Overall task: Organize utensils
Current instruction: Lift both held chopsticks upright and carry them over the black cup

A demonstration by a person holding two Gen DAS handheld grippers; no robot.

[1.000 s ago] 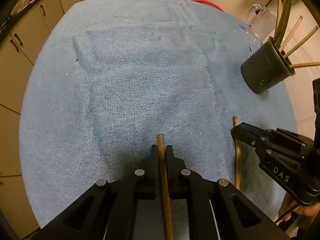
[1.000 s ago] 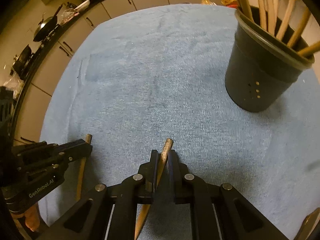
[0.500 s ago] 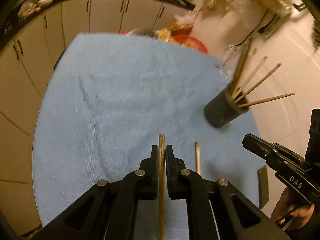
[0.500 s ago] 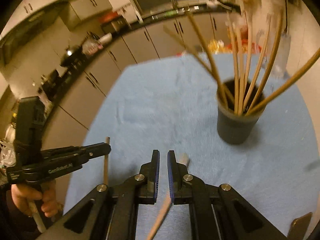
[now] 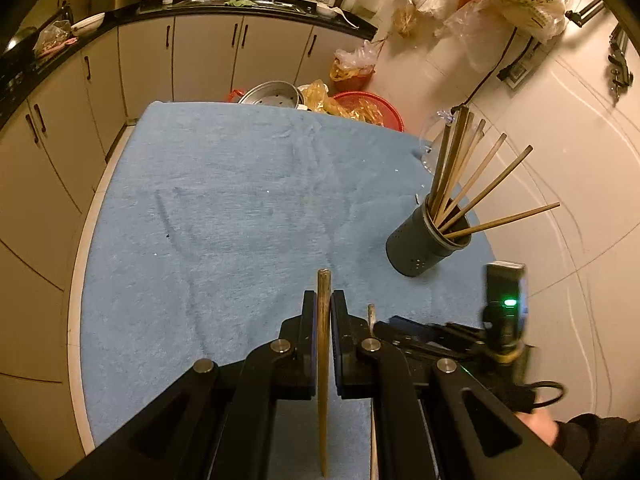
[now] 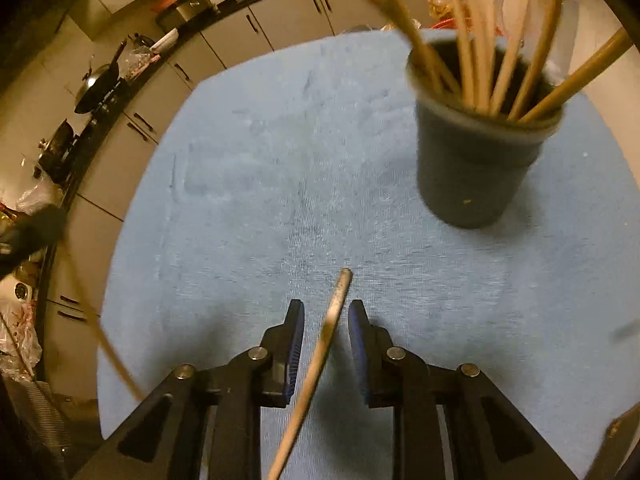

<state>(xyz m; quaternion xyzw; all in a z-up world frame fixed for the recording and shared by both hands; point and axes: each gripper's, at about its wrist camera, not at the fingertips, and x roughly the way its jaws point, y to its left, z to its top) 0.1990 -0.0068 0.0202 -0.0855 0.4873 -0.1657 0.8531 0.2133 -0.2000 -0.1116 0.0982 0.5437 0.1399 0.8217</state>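
My left gripper (image 5: 323, 305) is shut on a wooden chopstick (image 5: 323, 360) that points forward, held above the blue towel (image 5: 240, 208). A dark holder (image 5: 424, 246) with several chopsticks stands at the right. My right gripper (image 6: 326, 316) is open; a chopstick (image 6: 320, 356) lies loose between its fingers, touching neither pad, with its tip past the fingertips. The holder (image 6: 476, 172) is ahead to the right, blurred. The right gripper also shows in the left wrist view (image 5: 432, 332), low right, with its chopstick tip (image 5: 371, 314).
A glass pitcher (image 5: 432, 148) stands behind the holder. A metal pot (image 5: 272, 94) and red basket (image 5: 368, 108) sit beyond the table's far edge. Kitchen cabinets (image 5: 200, 60) run along the back and left. The left gripper shows blurred at the left edge (image 6: 32, 232).
Both grippers have risen and pulled back from the towel. The right jaws have opened, so its chopstick now sits loose between them. The left stays shut on its chopstick.
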